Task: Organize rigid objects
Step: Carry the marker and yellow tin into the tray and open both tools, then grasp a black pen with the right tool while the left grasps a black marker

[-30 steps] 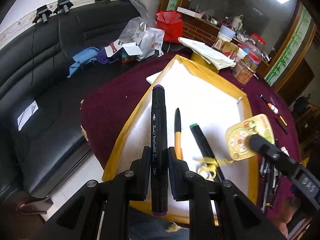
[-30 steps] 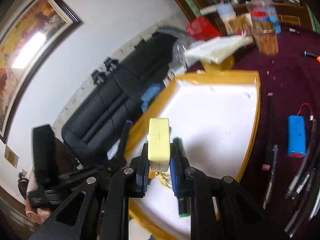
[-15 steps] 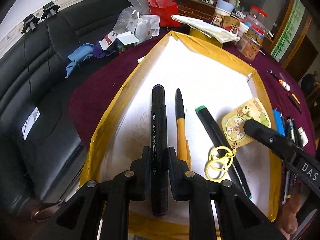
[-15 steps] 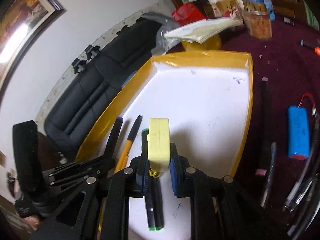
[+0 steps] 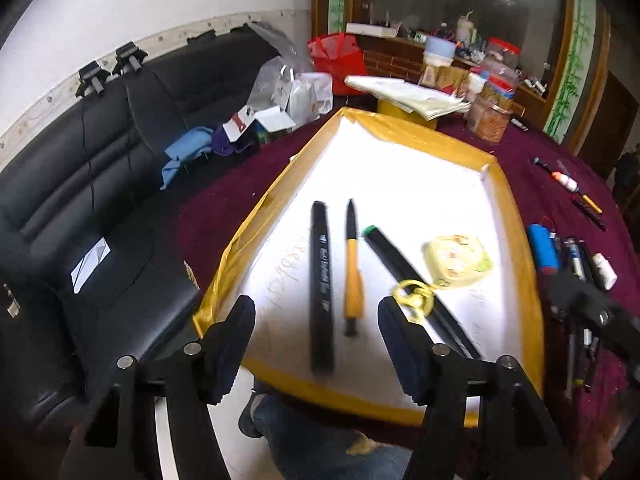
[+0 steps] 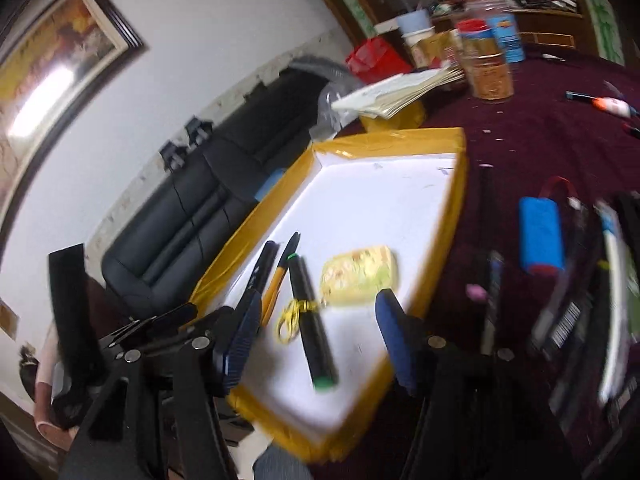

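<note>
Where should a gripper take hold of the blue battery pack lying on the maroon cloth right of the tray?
Probably across the blue battery pack mid-body, from above, jaws spanning its short width: it lies flat, its long sides look free, and the red wire loop at its far end is best avoided.

Pens (image 6: 576, 300) on the maroon cloth (right wrist view) smeared by blur, labels unreadable

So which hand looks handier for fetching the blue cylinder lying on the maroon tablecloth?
Probably right: the blue cylinder lies just ahead of the opening right gripper, nothing between its pads; the left gripper sits farther off.
</note>
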Motion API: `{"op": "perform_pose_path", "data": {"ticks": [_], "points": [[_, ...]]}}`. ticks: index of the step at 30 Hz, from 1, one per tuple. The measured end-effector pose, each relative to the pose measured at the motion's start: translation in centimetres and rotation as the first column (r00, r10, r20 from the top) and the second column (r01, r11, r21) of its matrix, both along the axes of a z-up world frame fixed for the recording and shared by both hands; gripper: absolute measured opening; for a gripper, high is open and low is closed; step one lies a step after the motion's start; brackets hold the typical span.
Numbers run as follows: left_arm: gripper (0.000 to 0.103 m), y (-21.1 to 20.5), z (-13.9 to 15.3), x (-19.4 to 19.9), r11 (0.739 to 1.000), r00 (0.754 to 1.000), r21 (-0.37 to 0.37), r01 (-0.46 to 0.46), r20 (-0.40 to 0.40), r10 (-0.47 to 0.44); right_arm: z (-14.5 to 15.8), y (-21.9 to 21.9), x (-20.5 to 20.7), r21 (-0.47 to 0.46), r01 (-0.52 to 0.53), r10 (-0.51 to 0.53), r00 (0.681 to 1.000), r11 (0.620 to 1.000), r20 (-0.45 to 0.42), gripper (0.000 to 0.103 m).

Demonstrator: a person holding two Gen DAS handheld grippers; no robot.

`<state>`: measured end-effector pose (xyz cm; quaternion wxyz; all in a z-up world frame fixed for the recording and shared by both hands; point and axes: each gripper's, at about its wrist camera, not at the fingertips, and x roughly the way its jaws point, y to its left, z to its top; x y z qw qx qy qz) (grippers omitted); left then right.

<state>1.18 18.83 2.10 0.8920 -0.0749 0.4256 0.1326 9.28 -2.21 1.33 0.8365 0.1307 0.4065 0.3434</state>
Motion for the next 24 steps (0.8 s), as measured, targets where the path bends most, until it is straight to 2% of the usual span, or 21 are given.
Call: {"op": "perform_pose_path", "data": {"ticks": [1,3,5,7,11,15,21,24], "points": [[0.068,-0.5,0.5,-0.5,1.000,1.000,-0.009,0.008,0.016,-0.008,0.1,-1.5,-1.0,0.019,0.010,-0.010,1.000,1.000,0.005,0.059],[0.074,-1.5,1.3,-1.5,0.998,0.998,-0.056,0.037,0.055,-0.033,0.2,-3.8,-2.3,0.032,0.031,-0.031,0.999,0.999,0.014,0.059],[0.076,-3.0,2.0,-2.2,0.990,0.993,-0.108,0.093,0.089,-0.083,0.0,-6.5,-3.7,0.029,0.070,-0.071,0.997,0.997,0.012,0.059],[0.076,-4.7,2.4,-2.4,0.983,0.987,-0.121,0.139,0.097,-0.128,-0.3,-8.9,-4.7,0.028,0.115,-0.115,0.993,0.993,0.005,0.059],[0.076,-9.0,2.6,-2.5,0.964,0.968,-0.104,0.243,0.089,-0.234,-1.6,-13.3,-6.2,0.018,0.194,-0.193,0.981,0.981,-0.029,0.059],[0.076,-12.1,2.5,-2.5,0.948,0.951,-0.089,0.306,0.067,-0.301,-2.5,-16.6,-6.8,0.011,0.258,-0.257,0.965,0.966,-0.053,0.059],[0.076,-15.0,2.3,-2.8,0.933,0.934,-0.057,0.356,0.043,-0.353,-3.0,-19.6,-6.0,-0.010,0.340,-0.339,0.937,0.940,-0.082,0.058],[0.076,-15.7,2.2,-2.9,0.932,0.934,-0.053,0.358,0.041,-0.356,-3.4,-20.1,-5.0,-0.069,0.376,-0.381,0.920,0.924,-0.088,0.049]]}}
